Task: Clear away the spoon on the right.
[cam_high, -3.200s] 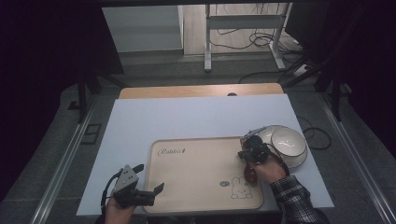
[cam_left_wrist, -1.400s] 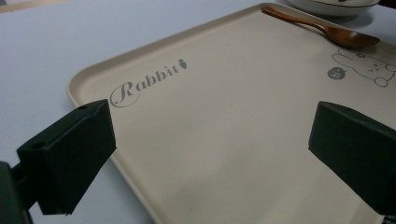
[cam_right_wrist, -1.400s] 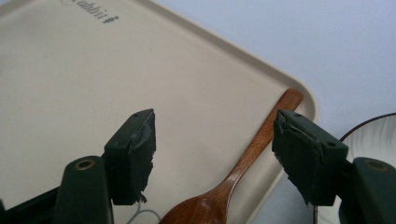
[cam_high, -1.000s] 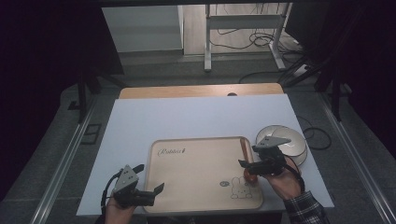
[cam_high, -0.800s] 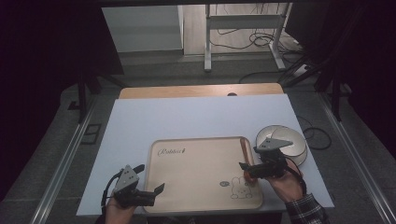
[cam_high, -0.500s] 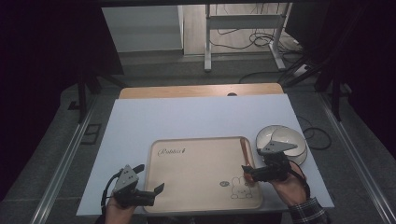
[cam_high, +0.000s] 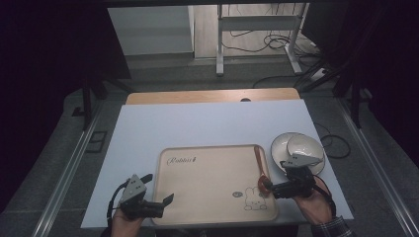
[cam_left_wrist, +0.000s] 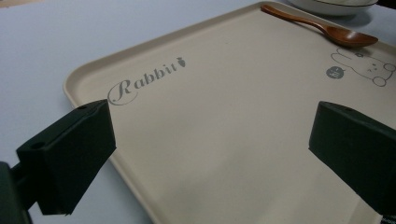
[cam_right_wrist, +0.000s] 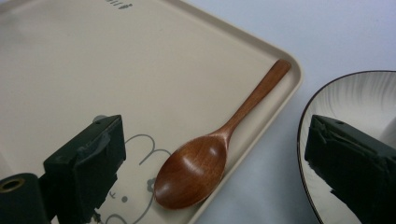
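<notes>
Spoon place: the wooden spoon (cam_right_wrist: pixel 219 149) lies in the tray (cam_high: pixel 207 197), along its right rim, bowl end toward the person.
Spoon axis: handle points away, toward the far right corner.
Nearer gripper: right gripper (cam_high: pixel 276 186), jaws wide, spoon between them but not touched.
Left gripper (cam_high: pixel 160 201): jaws wide, holds nothing, over the tray's near left edge.
Dishes: 2 bowls (cam_high: pixel 299 150), stacked just beside the tray; I see nothing in them.
</notes>
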A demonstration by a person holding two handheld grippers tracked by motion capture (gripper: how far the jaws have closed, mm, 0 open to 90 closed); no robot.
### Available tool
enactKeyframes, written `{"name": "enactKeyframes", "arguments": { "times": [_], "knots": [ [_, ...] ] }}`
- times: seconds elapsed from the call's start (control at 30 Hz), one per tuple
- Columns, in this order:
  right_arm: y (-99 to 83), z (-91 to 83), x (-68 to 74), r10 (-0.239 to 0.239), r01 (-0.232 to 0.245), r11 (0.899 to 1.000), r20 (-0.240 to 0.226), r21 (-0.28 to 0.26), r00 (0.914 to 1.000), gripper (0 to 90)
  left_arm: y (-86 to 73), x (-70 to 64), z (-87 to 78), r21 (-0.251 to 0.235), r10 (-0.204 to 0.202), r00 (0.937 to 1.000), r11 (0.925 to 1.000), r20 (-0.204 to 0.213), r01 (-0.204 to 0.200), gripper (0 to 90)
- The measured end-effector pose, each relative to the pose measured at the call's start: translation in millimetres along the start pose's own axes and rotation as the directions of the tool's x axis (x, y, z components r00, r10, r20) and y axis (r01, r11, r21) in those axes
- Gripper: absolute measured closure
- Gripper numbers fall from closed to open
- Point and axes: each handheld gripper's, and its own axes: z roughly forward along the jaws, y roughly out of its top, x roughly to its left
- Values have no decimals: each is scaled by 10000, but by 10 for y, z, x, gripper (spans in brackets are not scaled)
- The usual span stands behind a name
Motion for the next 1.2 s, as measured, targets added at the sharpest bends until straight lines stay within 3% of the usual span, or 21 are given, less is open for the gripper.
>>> {"name": "enactKeyframes", "arguments": {
  "times": [0.7,1.2],
  "knots": [
    [-225,-197,-34,25,-20,10000,636,-74,9980,8,-2,7,-9,-72,-53,10000,10000,-13,53,2],
    [-404,-365,-87,440,-395,9982,1008,-461,9939,7,-6,18,-7,-60,-63,10000,10000,-1,63,0]
  ]
}}
